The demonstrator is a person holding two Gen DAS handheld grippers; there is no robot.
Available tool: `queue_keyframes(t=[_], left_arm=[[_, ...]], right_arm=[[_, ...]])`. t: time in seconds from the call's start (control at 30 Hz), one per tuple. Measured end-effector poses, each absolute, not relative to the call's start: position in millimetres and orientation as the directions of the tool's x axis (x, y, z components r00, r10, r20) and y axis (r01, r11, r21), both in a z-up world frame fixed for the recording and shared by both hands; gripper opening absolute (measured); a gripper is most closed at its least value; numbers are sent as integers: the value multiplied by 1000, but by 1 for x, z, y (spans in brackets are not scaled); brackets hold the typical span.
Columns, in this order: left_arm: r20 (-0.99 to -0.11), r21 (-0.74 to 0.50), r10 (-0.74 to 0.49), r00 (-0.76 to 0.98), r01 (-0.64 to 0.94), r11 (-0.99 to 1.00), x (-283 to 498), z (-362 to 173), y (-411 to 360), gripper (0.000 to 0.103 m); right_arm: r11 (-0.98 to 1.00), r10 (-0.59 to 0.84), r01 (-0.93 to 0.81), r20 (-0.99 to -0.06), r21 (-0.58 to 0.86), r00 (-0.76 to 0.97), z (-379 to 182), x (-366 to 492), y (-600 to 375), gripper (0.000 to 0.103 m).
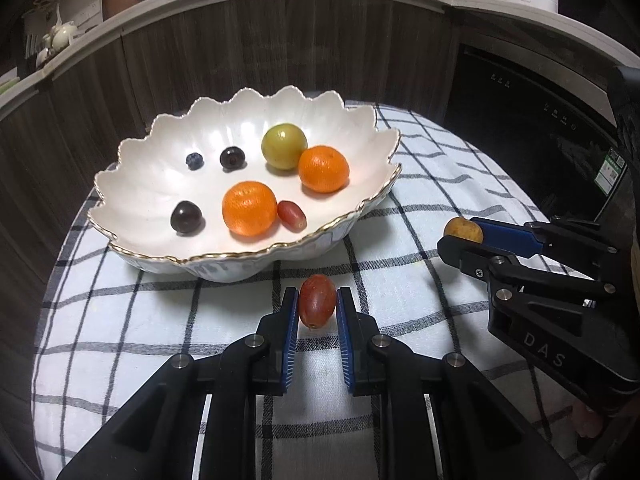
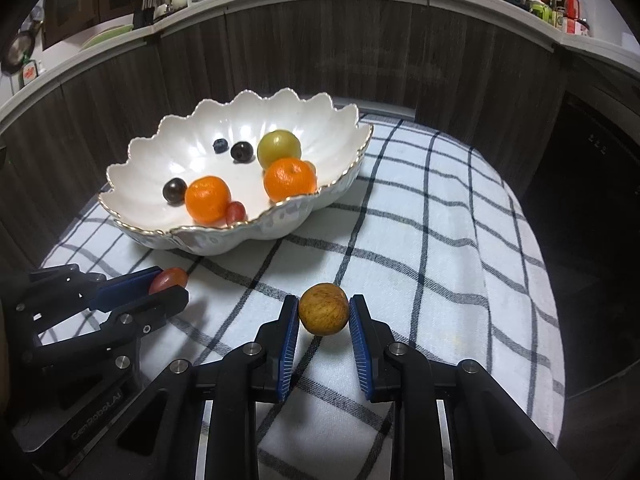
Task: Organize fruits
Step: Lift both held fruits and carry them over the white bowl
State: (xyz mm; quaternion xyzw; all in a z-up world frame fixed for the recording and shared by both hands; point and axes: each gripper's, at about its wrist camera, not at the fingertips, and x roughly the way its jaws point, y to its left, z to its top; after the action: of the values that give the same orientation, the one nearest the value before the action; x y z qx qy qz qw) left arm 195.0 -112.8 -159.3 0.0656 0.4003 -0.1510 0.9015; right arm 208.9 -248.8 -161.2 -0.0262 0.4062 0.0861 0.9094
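On the body of the right tongs (image 1: 460, 238) I read the white letters "DAS", and on the body of the left tongs (image 2: 170, 282) "GenRobot.AI"; the green sticker (image 1: 609, 174) on the dark appliance is too small for me to read

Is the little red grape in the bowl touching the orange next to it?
Touching. In the left wrist view the red grape lies right against the side of the near orange in the bowl, with no white showing between them.
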Motion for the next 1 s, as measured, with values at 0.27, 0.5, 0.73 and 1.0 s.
queue_keyframes(t=[0.27,0.5,0.73,1.0], left_arm=[[-715,7,-223,663,325,946,185,-142,-110,20],[-695,9,-227,682,324,946,179,-130,-107,20],[-678,2,-227,699,311,951,179,-119,-101,20],[-661,-8,-219,718,285,958,185,-105,-85,20]], right_arm=[[985,130,-172,-719,14,683,-145,198,-248,27],[986,123,-164,-702,9,702,-134,190,-249,27],[987,120,-162,-684,3,719,-120,189,-246,27],[986,125,-169,-663,-2,738,-104,195,-235,27]])
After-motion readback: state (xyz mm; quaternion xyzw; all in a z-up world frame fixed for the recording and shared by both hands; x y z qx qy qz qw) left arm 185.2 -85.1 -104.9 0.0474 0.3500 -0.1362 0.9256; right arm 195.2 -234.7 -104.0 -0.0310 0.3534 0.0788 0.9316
